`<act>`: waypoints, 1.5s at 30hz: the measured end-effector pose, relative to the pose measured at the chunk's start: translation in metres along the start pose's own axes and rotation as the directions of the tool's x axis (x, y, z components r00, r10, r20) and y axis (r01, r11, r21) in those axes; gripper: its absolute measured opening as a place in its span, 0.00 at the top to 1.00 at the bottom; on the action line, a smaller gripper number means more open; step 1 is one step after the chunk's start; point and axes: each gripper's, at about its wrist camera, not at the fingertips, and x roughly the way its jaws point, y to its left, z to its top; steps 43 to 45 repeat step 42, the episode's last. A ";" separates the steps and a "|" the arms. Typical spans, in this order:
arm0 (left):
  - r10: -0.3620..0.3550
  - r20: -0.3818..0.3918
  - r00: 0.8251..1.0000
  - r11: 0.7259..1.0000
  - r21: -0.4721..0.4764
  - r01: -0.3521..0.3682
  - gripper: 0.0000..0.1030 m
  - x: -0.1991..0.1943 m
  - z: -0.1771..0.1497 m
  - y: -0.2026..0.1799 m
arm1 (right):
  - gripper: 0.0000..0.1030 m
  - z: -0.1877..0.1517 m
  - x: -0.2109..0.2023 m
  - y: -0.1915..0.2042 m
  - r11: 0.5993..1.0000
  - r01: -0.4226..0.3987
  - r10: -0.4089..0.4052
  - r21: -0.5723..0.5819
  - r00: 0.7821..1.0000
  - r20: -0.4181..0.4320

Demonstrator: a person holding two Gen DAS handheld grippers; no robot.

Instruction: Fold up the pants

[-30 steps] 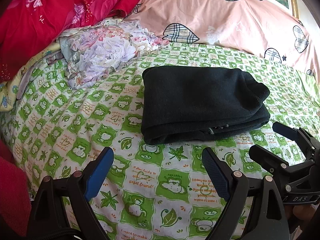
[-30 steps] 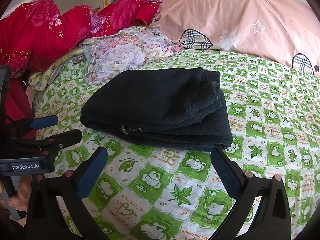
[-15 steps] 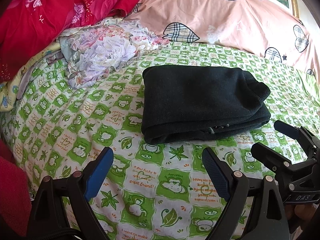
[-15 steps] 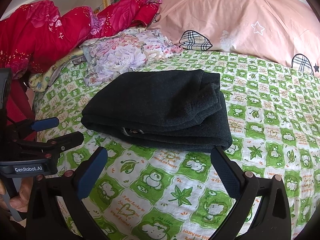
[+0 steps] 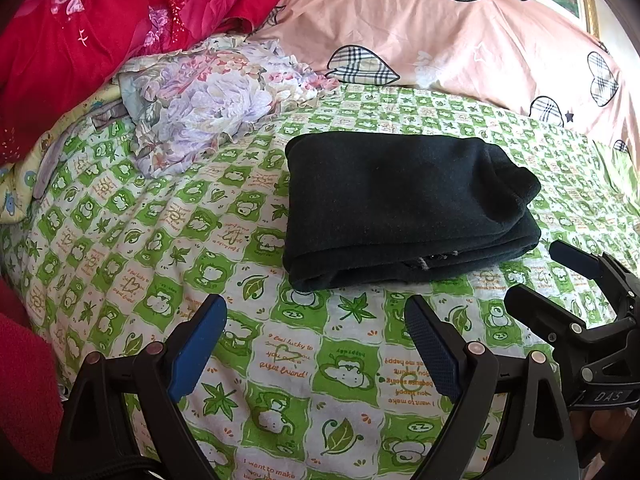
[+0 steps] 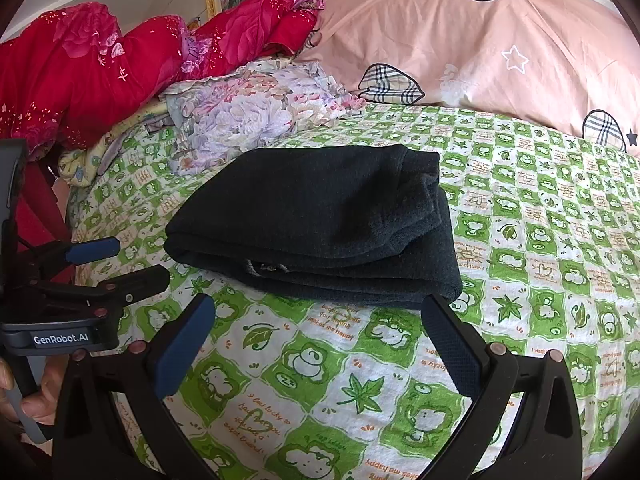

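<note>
Pants (image 5: 404, 204) lying as thick multi-layer bundle mid green-check bedsheet (image 5: 280, 360), just ahead of both tools; looks like fold step done or nearly. Left gripper (image 5: 316, 344) & right gripper (image 6: 320, 340) both spread wide, holding nothing, off the cloth. Next prob. just tidy/press loose right-hand edge, else pull back.
</note>
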 end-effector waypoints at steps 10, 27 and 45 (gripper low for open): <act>-0.025 -0.023 0.999 0.999 -0.022 0.025 0.11 0.002 0.007 0.003 | 0.00 0.003 -0.001 -0.002 1.000 0.014 -0.014 -0.004 1.000 0.003; -0.076 -0.040 0.996 0.996 -0.045 0.074 0.12 0.007 0.035 0.004 | 0.00 0.028 -0.002 -0.016 0.999 0.050 -0.050 0.004 0.998 -0.028; -0.054 -0.057 0.997 0.998 -0.042 0.052 0.12 0.015 0.048 0.004 | 0.00 0.034 0.001 -0.019 0.999 0.033 -0.032 0.008 0.999 -0.032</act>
